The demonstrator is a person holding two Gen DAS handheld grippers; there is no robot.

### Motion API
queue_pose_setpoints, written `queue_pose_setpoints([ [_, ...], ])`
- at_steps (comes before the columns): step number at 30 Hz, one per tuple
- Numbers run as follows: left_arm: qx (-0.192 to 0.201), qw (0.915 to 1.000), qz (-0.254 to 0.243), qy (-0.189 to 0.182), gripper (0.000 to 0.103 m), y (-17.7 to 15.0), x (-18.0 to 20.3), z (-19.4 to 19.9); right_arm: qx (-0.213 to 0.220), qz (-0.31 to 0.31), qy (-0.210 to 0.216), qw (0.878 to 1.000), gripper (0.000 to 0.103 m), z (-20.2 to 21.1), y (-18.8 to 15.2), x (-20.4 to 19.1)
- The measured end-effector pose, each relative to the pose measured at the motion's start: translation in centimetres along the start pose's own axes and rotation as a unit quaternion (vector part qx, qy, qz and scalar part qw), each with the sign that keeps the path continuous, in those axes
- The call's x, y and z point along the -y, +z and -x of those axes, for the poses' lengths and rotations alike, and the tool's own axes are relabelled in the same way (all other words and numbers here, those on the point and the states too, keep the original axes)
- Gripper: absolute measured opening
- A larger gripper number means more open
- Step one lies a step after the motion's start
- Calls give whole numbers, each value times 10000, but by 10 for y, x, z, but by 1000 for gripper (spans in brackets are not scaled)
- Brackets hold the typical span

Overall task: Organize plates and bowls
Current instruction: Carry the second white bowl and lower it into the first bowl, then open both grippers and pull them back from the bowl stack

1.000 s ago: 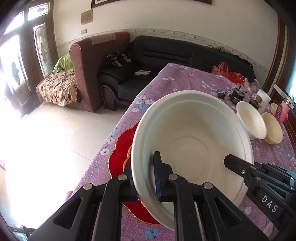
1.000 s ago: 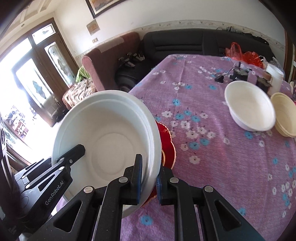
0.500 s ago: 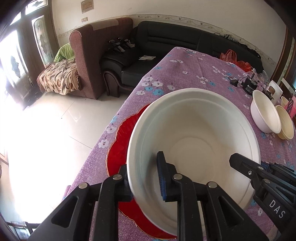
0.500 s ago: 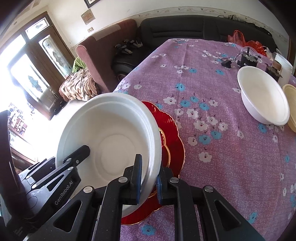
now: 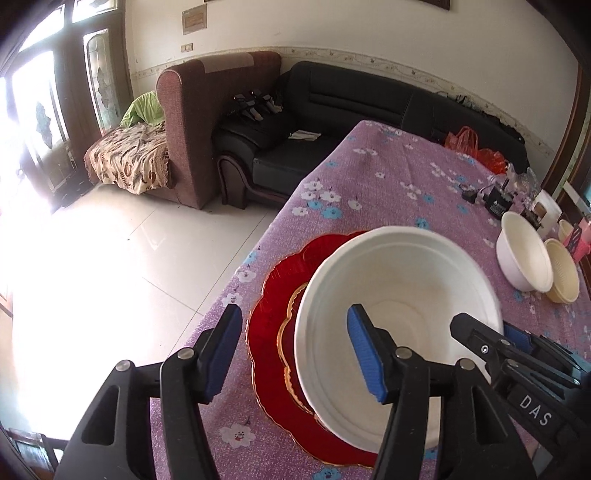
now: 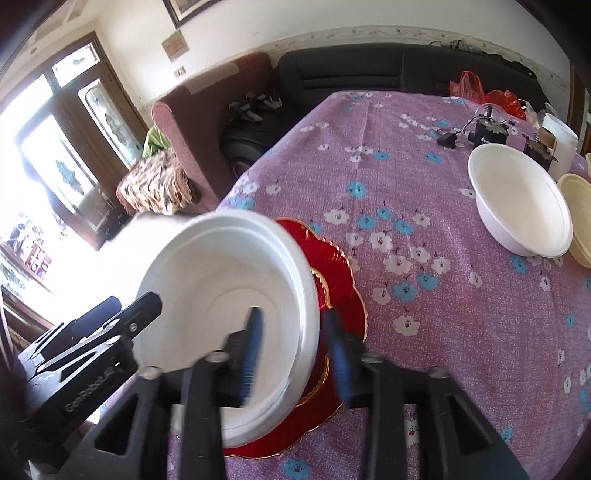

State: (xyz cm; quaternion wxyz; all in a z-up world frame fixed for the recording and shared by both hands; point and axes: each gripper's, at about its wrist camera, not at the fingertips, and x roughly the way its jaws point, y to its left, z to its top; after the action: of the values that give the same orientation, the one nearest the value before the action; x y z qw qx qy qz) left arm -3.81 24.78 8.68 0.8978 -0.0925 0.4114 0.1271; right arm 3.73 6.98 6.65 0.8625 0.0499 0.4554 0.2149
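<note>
White bowl near table edge

- I'm looking into a home's living room: a black leather sofa and a brown armchair line the wall.
- A floral purple cloth covers the tabletop.
- Glazed wooden doors and a tiled floor complete it.

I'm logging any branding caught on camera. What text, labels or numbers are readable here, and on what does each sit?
"DAS": white letters on the right gripper body, seen from the left wrist view.
"GenRobot.AI": embossed on the left gripper body, seen from the right wrist view, soft but legible.
Wall plaque: too blurred to read.
Black device on the table: label too small to read.
</note>
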Motion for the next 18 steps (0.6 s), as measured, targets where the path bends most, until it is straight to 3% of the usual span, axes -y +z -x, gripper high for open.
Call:
queue_pose_setpoints([
  [6,698,9975,58,17,69,-3,4,45,325,-80,94,9994,50,25,-2,5],
  [10,1600,9867,269,135,99,-2,3,96,590,-146,52,9981,50,53,-5,20],
  [13,2054,9780,361,68,102,-1,6,131,789,-215,-39,9966,50,77,-9,38],
  [18,2285,9733,166,-145,102,-4,33,170,1105,-358,-302,9928,50,122,-25,81],
])
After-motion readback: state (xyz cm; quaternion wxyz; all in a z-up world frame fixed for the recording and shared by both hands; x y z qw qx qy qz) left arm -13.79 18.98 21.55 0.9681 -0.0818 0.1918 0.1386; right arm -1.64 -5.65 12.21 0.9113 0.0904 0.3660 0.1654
